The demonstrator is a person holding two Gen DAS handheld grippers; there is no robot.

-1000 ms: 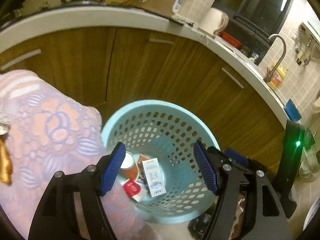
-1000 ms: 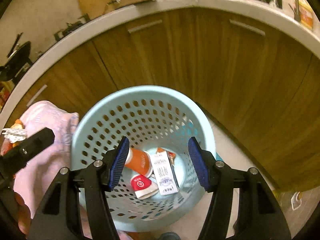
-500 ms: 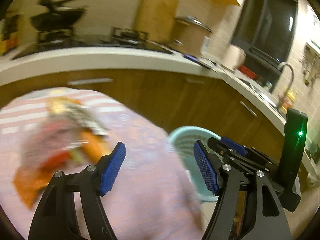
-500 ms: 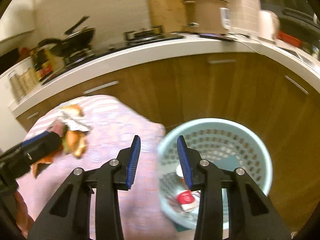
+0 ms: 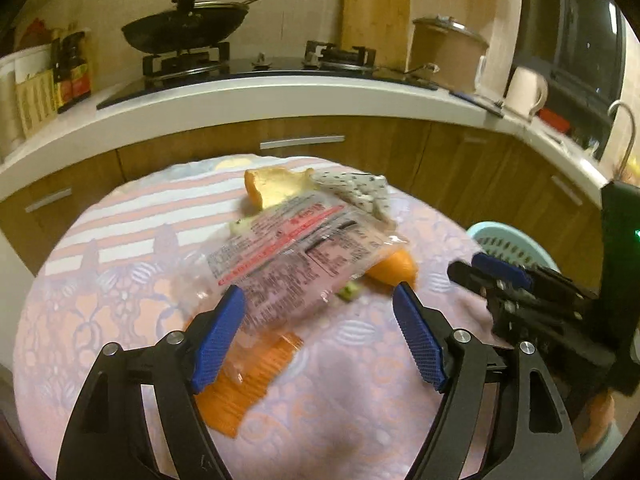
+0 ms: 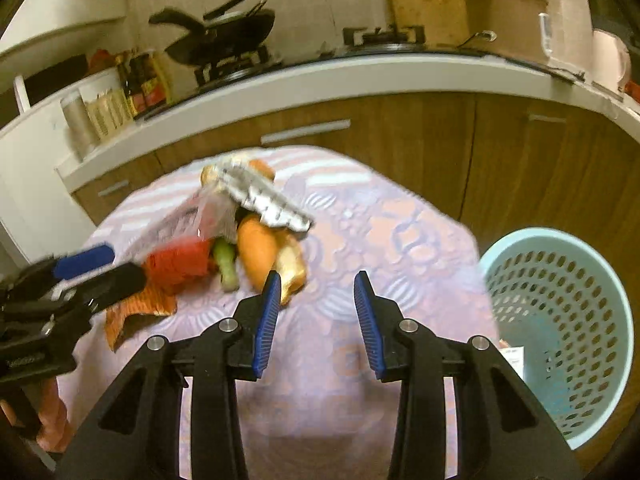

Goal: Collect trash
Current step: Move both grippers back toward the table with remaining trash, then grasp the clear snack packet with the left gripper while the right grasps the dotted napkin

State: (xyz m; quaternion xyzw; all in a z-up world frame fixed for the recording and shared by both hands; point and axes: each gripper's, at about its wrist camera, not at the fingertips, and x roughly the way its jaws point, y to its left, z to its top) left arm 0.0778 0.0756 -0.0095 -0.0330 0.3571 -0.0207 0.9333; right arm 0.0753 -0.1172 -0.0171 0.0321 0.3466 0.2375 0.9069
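Left gripper (image 5: 318,334) spread wide, empty — hovering over clear wrapper (image 5: 296,256) in trash pile on patterned cloth (image 5: 120,280). Right gripper (image 6: 316,320) parted, empty, near orange peel (image 6: 258,252). Blue basket (image 6: 560,320) beside cloth, right.

The left gripper (image 5: 318,334) has two black plastic fingers with an open triangular frame, and each finger carries a blue ribbed pad (image 5: 218,338) on its inner face. A round silver screw (image 5: 175,337) sits on each link near the pads, four in total. The right gripper (image 6: 316,322) has the same build: black fingers, blue ribbed pads (image 6: 267,322) and silver screws (image 6: 408,325). In the left wrist view the right tool shows a tall black body (image 5: 618,264) with a small green light (image 5: 637,233) at its side.
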